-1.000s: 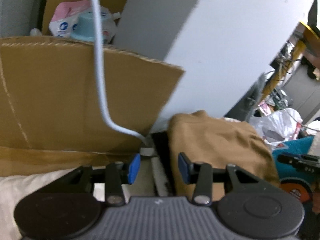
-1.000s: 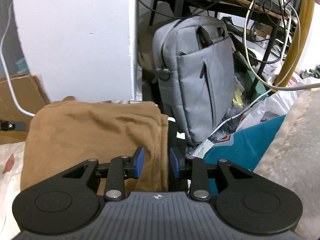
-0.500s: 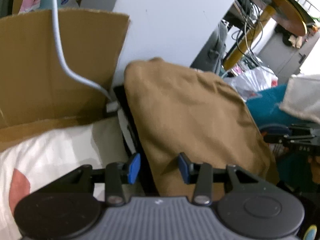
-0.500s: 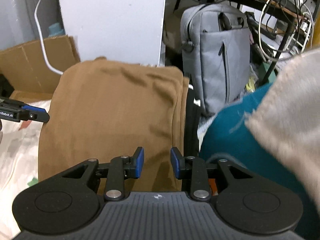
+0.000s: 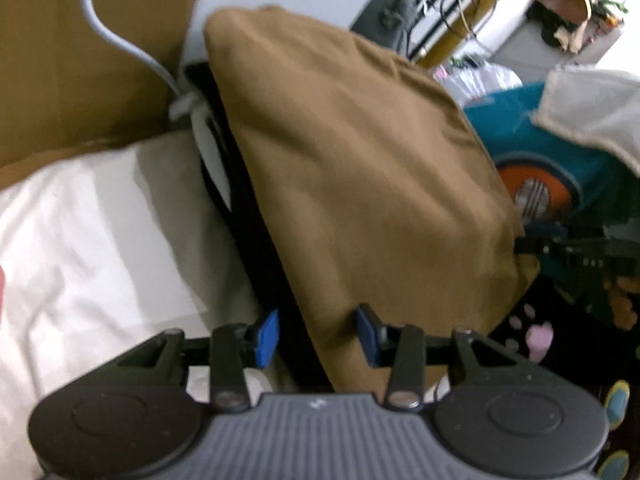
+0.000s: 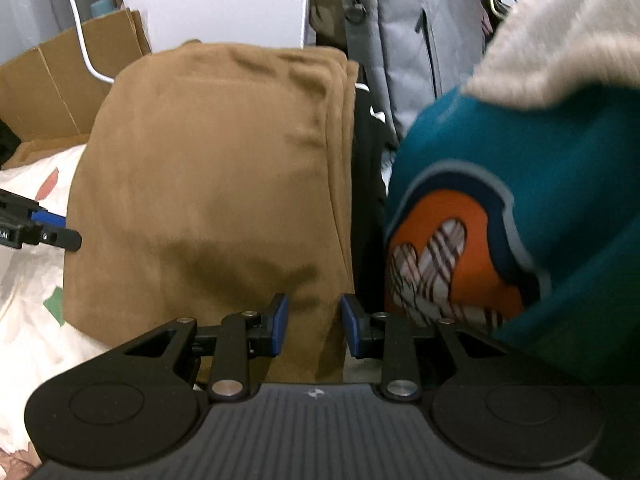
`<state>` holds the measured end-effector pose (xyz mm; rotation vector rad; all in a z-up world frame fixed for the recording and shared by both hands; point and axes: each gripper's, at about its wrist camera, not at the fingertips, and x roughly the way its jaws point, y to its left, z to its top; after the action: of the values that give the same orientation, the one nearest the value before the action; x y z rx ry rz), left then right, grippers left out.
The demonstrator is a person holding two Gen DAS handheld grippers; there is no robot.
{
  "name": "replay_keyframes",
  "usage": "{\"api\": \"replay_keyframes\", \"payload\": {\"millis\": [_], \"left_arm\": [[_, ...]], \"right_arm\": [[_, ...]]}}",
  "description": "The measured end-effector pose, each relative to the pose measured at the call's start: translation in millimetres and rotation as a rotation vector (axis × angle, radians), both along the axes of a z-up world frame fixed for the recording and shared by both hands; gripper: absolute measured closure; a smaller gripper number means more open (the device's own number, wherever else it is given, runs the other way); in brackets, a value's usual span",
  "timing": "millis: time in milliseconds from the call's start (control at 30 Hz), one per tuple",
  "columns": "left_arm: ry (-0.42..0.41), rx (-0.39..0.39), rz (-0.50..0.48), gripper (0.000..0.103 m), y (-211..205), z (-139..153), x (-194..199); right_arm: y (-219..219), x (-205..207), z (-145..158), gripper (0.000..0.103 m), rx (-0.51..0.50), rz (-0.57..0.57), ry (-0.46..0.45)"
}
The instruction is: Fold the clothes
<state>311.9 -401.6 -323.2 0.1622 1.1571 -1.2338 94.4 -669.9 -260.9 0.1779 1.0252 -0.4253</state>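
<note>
A folded brown garment [image 5: 360, 168] lies on top of a black garment [image 5: 256, 240], on a white printed sheet [image 5: 88, 240]. My left gripper [image 5: 317, 336] hangs open over the brown garment's near left edge. That edge and the black cloth show between its blue pads [image 5: 268, 336], which do not press on them. My right gripper [image 6: 313, 328] is open over the near right edge of the brown garment [image 6: 208, 184]. The left gripper's fingertips [image 6: 60, 236] show at the left of the right wrist view. The right gripper's tip [image 5: 532, 246] shows at the garment's right side.
A teal garment with an orange patch [image 6: 520, 200] and a beige knit cloth [image 6: 560, 32] crowd the right. A grey bag [image 6: 412, 40] stands behind. A cardboard box [image 5: 80, 60] with a white cable [image 5: 120, 36] and a white wall panel [image 6: 220, 0] close the back left.
Both grippers have sunk and tipped downward toward the brown garment, which now fills both views. The teal and beige cloth have come close on the right. Neither gripper's jaw gap changed.
</note>
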Motion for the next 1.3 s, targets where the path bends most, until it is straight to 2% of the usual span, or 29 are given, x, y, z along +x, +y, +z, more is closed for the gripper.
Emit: {"api": "replay_keyframes", "payload": {"millis": [267,433,533,600,700,733,900,1033,1067,1300], "left_arm": [[0.013,0.062,-0.032,0.059,7,-18,-19],[0.021,0.104,-0.022,0.059,15,-14,-23],[0.057,0.128,0.021,0.059,27,-6,-25],[0.028,0.159,0.009,0.059,36,10,-34],[0.014,0.159,-0.001,0.059,46,30,-45],[0.010,0.159,-0.001,0.059,47,34,-47],[-0.009,0.159,0.064,0.059,59,65,-60],[-0.032,0.176,0.100,0.057,69,86,-72],[-0.041,0.187,0.118,0.057,72,93,-76],[-0.102,0.197,0.195,0.042,93,140,-106]], "right_arm": [[0,-17,-15,0.070,0.037,-0.013,0.022],[4,-22,-16,0.070,0.062,-0.018,0.018],[5,-26,-10,0.070,0.077,-0.018,0.008],[6,-29,-5,0.069,0.090,-0.018,-0.006],[10,-35,5,0.067,0.098,-0.009,-0.031],[12,-38,8,0.062,0.101,-0.009,-0.040],[17,-48,22,0.060,0.109,0.001,-0.077],[25,-52,33,0.051,0.113,0.015,-0.101],[30,-52,38,0.045,0.115,0.022,-0.106],[63,-65,75,0.023,0.095,0.089,-0.158]]}}
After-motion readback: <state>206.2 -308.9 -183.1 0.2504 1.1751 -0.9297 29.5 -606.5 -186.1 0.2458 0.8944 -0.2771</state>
